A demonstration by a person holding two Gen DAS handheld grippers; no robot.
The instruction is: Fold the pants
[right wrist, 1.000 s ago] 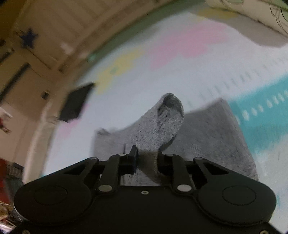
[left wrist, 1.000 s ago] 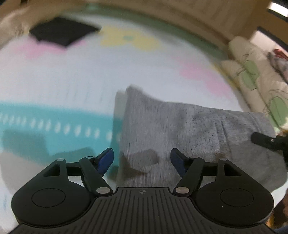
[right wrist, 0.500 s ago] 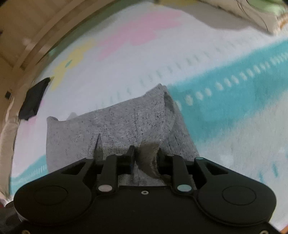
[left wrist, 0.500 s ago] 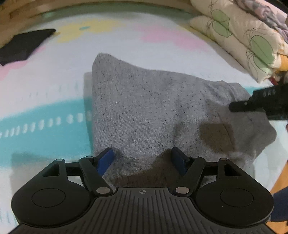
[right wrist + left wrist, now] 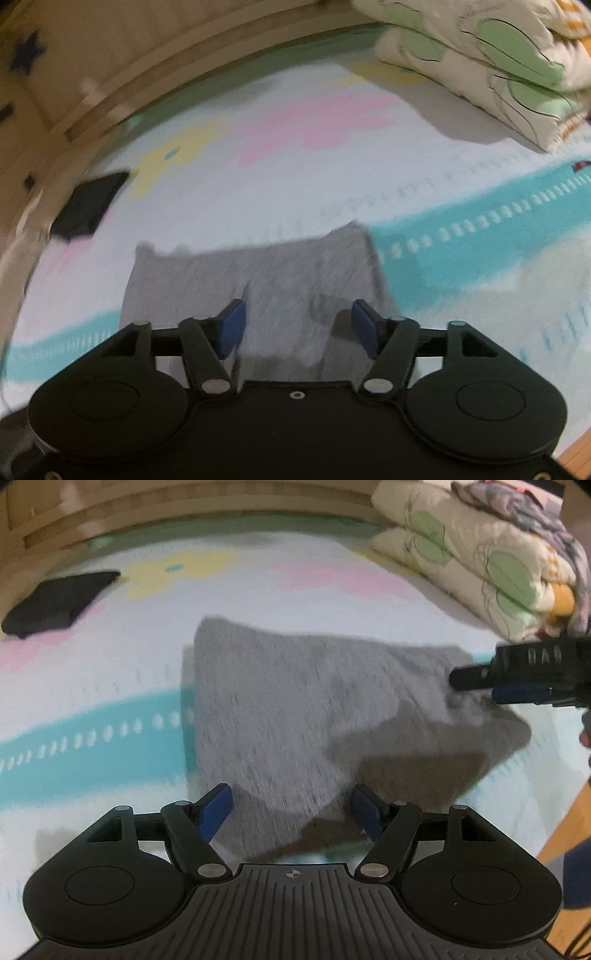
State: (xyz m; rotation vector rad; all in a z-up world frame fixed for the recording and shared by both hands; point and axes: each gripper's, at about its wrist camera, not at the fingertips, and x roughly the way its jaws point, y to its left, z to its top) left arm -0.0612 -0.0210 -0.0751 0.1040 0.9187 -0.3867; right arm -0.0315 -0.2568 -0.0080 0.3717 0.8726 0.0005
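The grey pants (image 5: 295, 716) lie folded into a compact rectangle on the pastel play mat; they also show in the right wrist view (image 5: 266, 280). My left gripper (image 5: 291, 808) is open, its blue pads on either side of the near edge of the fabric, holding nothing. My right gripper (image 5: 297, 326) is open over its side of the pants, empty. It also shows in the left wrist view (image 5: 480, 683) at the pants' right edge.
A dark folded garment (image 5: 55, 603) lies on the mat at the far left, also in the right wrist view (image 5: 88, 208). Folded floral bedding (image 5: 480, 554) is stacked at the far right. A wooden wall borders the mat's far side. Wooden floor (image 5: 565, 834) shows at the right.
My right gripper has opened and let go of the grey fabric it held pinched up; the fold now lies flat. My left gripper stayed open and moved closer over the pants.
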